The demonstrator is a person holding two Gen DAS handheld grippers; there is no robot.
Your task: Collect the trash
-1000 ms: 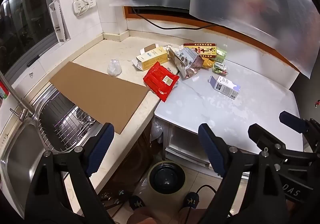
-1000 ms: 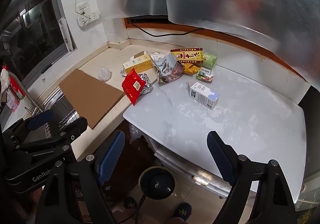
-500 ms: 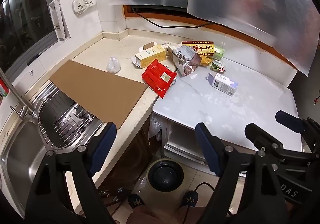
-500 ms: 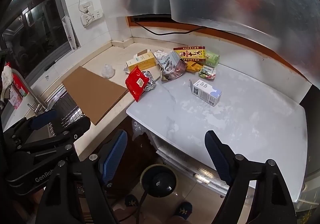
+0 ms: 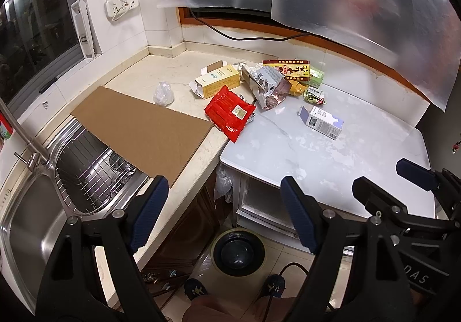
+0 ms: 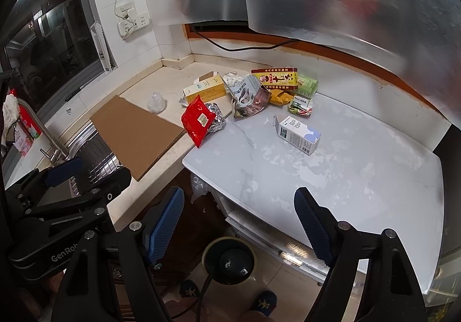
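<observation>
Left wrist view: left claw (image 5: pixel 223 212) at 6 o'clock, blue pads spread wide with nothing between them; right claw (image 5: pixel 415 175) at 4 o'clock, likewise spread and empty. Both hang over the floor, well apart from the trash. The trash lies in a loose pile at about 12 o'clock, straddling the seam between the beige table (image 5: pixel 138 83) and the white table (image 5: pixel 360 155). Red packet (image 5: pixel 229 113) overhangs the seam, with crumpled foil (image 6: pixel 216 119) touching its 3 o'clock side. Yellow box (image 5: pixel 217 81), flap open, sits at 11 o'clock of the red packet. Torn printed bag (image 5: pixel 266 85) lies at its 2 o'clock. Red-and-gold box (image 5: pixel 286 70) stands against the wall, a green carton (image 5: pixel 317 75) beside it. White-and-blue box (image 5: pixel 321 121) lies alone at 3 o'clock of the pile. Clear plastic wad (image 5: pixel 163 94) rests on the beige table. Cardboard sheet (image 5: pixel 144 132) at 9 o'clock partly covers the sink (image 5: pixel 28 224).

Right wrist view: round bin (image 6: pixel 229 260) on the floor at 6 o'clock, between the claw pads (image 6: pixel 165 225); the person's shoes (image 6: pixel 265 303) just below.
</observation>
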